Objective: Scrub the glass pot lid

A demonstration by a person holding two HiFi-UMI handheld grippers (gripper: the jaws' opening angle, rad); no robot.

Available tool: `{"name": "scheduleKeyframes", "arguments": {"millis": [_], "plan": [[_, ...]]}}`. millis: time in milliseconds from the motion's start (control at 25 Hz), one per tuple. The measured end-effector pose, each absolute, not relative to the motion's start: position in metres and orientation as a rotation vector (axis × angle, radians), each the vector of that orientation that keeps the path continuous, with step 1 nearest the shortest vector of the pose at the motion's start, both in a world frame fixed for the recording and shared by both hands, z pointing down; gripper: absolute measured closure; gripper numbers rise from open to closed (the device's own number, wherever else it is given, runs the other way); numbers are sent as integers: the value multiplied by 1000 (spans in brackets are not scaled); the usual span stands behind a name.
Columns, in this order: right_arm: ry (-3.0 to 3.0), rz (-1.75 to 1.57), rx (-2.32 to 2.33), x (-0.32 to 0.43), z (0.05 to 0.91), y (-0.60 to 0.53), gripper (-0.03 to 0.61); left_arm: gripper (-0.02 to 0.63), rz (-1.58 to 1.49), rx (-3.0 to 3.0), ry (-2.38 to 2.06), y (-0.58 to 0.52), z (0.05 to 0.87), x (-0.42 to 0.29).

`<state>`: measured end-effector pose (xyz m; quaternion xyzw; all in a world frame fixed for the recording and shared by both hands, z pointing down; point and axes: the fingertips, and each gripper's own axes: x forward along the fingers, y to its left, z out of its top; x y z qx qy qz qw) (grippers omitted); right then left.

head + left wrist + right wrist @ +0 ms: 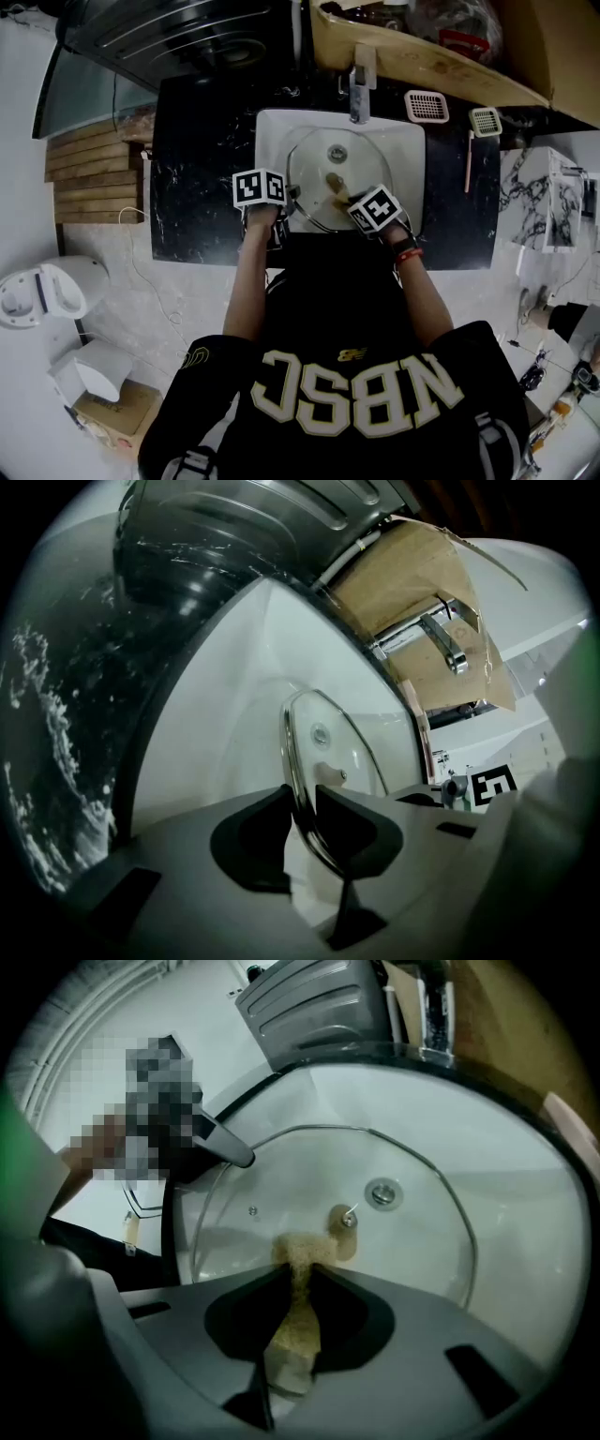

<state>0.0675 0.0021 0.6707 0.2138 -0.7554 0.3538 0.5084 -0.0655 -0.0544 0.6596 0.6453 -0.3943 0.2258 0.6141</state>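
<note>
The glass pot lid [319, 164] with its metal rim stands tilted in the white sink [272, 127]. My left gripper [281, 202] is shut on the lid's rim [292, 761] at the near left, and in the left gripper view its jaws [302, 794] clamp the edge. My right gripper [352, 202] is shut on a tan scrub sponge [298, 1260], whose tip presses on the glass [412, 1232] beside the lid's centre knob [345, 1218]. The sponge [335, 185] shows near the lid's middle in the head view.
A faucet [361, 89] stands at the sink's back, and the drain [382, 1192] shows through the glass. Black marble counter [202, 187] surrounds the sink. Two small scrubbers [427, 106] lie at the back right. A cardboard sheet [422, 56] stands behind.
</note>
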Motion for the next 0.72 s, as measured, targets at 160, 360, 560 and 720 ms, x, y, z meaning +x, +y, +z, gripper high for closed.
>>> {"name": "scheduleKeyframes", "arguments": {"millis": [160,360,560,720], "plan": [[-1863,857,474,42,670,-4,503,518,527,1488,-920,-54,660,-66],[-1914,824,465,17,677,-30,502,520,539,1492,-933,-55,660,-67],[-1910,747,520,6,689,-68,500,520,544,1489,-938,-54,661,-67],[-1895,707,569,10,700,-97,500,518,541,1481,-936,-54,662,-67]]}}
